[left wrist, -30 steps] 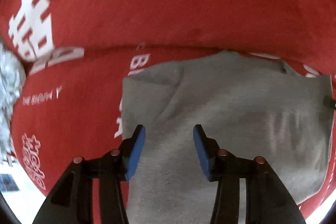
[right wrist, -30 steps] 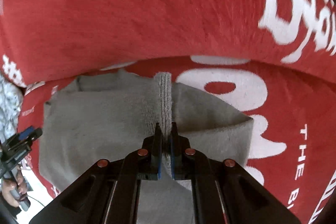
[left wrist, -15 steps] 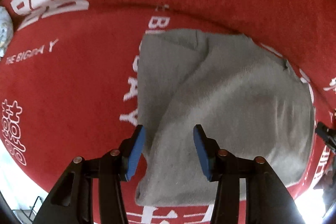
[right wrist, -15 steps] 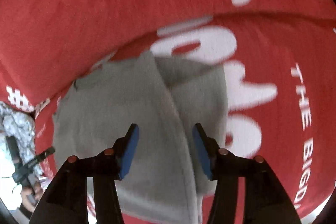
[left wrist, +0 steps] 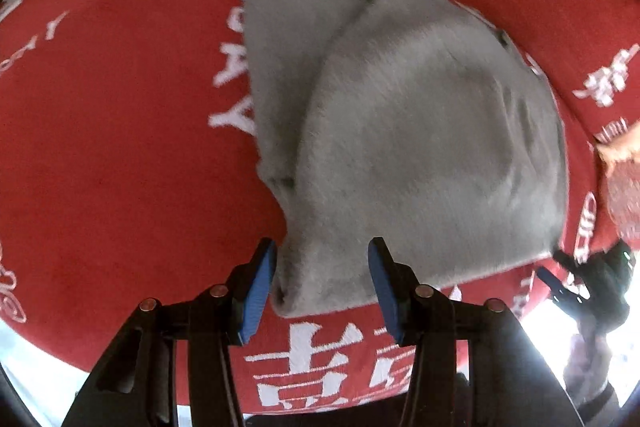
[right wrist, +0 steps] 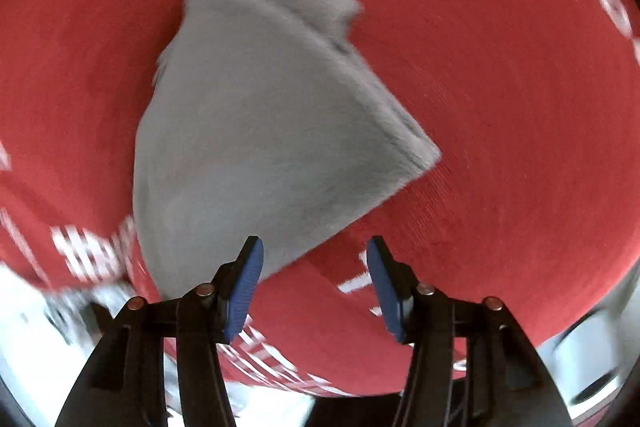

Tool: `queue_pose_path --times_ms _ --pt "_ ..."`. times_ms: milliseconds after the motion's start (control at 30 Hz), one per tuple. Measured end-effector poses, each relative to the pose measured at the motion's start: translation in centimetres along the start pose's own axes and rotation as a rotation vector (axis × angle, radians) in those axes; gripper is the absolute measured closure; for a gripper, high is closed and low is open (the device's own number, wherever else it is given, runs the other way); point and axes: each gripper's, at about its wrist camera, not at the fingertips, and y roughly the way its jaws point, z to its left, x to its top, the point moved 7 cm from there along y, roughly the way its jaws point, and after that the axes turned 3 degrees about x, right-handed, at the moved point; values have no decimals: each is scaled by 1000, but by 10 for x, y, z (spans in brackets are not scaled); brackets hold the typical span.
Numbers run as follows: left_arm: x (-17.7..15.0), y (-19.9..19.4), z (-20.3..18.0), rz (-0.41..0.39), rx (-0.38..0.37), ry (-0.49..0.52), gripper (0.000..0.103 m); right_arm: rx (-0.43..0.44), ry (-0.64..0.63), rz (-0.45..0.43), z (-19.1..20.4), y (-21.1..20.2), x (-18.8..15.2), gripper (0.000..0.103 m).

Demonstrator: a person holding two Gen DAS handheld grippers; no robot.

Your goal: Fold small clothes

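Observation:
A small grey garment [left wrist: 420,147] lies folded on the red cloth [left wrist: 120,147] with white lettering. My left gripper [left wrist: 322,287] is open and empty, its blue pads just above the garment's near corner. My right gripper [right wrist: 316,287] is open and empty, held above the near edge of the same garment [right wrist: 260,147]; that view is blurred by motion. The right gripper also shows at the right edge of the left wrist view [left wrist: 592,287].
The red cloth [right wrist: 520,107] covers a rounded surface whose near edge drops to a bright floor [right wrist: 24,307]. A hand [left wrist: 624,179] shows at the right edge of the left wrist view.
My right gripper has let go of the garment's seam, opened, and pulled back. Both grippers have drawn back towards the near edge, so more of the folded garment shows.

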Motion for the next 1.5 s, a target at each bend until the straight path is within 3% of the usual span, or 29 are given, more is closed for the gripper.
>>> queue_pose_path --times_ms 133,167,200,233,300,500,567,700,767,800,867,900,933,1000,1067,1167,1367,1500 --pt "-2 8 -5 13 -44 24 55 53 107 -72 -6 7 10 45" --pt "-1 8 -6 3 -53 23 59 55 111 -87 -3 6 13 44" --pt "1 5 -8 -16 -68 27 81 48 107 -94 -1 5 15 44" --pt "2 4 -9 -18 -74 33 95 37 100 -97 2 6 17 47" --pt "5 -3 -10 -30 -111 41 95 -16 64 -95 7 6 19 95" --pt "-10 -30 -20 -100 -142 96 96 -158 -174 -80 36 -16 17 96" --pt "-17 -20 -12 -80 -128 77 96 -181 -182 -69 30 -15 15 96" --pt "-40 17 15 -23 -28 28 96 -254 -164 -16 4 7 18 94" --pt "-40 10 17 -38 -45 10 96 -244 -163 -6 7 8 21 94" --pt "-38 3 17 -45 -23 21 96 -249 -172 0 11 5 25 87" --pt "-34 -14 16 -58 40 52 89 -302 -195 7 7 -5 24 73" --pt "-31 -22 16 -74 54 58 78 -323 -200 8 6 -9 22 72" --pt "-25 -36 14 -109 53 62 54 -330 -202 9 6 -14 20 72" --pt "-8 -67 13 -208 63 63 26 -350 -212 -16 10 -26 17 72" --pt "9 -86 9 -267 47 80 26 -319 -251 -75 25 -43 17 72" --pt "49 -87 0 -276 17 76 26 -299 -358 -146 58 -57 29 72" --pt "111 -42 -28 -234 7 102 26 -317 -492 -114 106 -12 70 81" --pt "135 -6 -39 -181 37 121 26 -346 -489 -63 94 12 84 81"
